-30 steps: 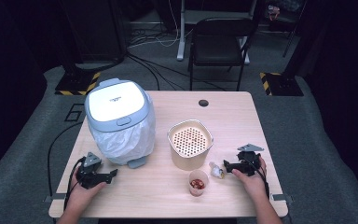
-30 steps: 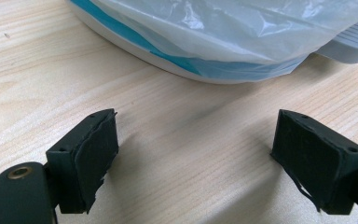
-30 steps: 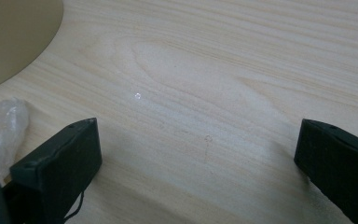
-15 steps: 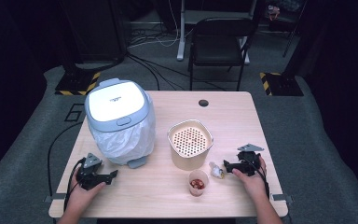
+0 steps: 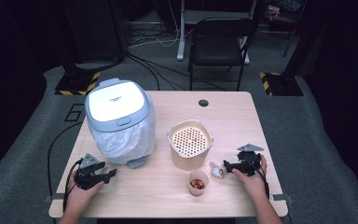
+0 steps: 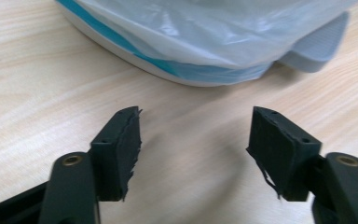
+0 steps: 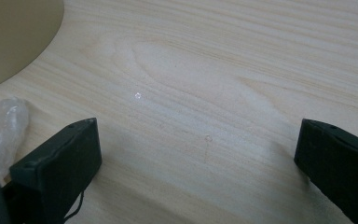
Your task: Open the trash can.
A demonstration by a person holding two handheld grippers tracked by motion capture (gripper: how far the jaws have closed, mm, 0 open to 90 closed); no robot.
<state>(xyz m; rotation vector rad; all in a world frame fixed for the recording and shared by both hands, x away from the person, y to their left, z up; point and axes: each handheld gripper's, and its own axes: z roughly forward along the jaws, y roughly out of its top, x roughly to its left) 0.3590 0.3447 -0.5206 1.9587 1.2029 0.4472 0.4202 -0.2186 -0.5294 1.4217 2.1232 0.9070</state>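
My left gripper [image 5: 107, 174] rests on the table near its front left corner, open and holding nothing, just in front of the white bin [image 5: 117, 121]. In the left gripper view the jaws [image 6: 196, 154] stand wide apart over bare wood, facing the bin's plastic liner [image 6: 205, 32] and pedal [image 6: 317, 51]. My right gripper [image 5: 227, 164] lies at the front right, open, beside a small clear wrapper [image 5: 216, 170]. The right gripper view shows its open gripper [image 7: 198, 163] over bare wood, with the wrapper [image 7: 4, 123] just outside one jaw.
A beige perforated basket [image 5: 190, 143] stands mid-table; its curved wall [image 7: 14, 37] shows in the right gripper view. A small cup [image 5: 197, 182] with red pieces sits in front of it. A cable hole [image 5: 203, 102] lies at the back. A chair [image 5: 219, 42] stands beyond the table [image 5: 168, 200].
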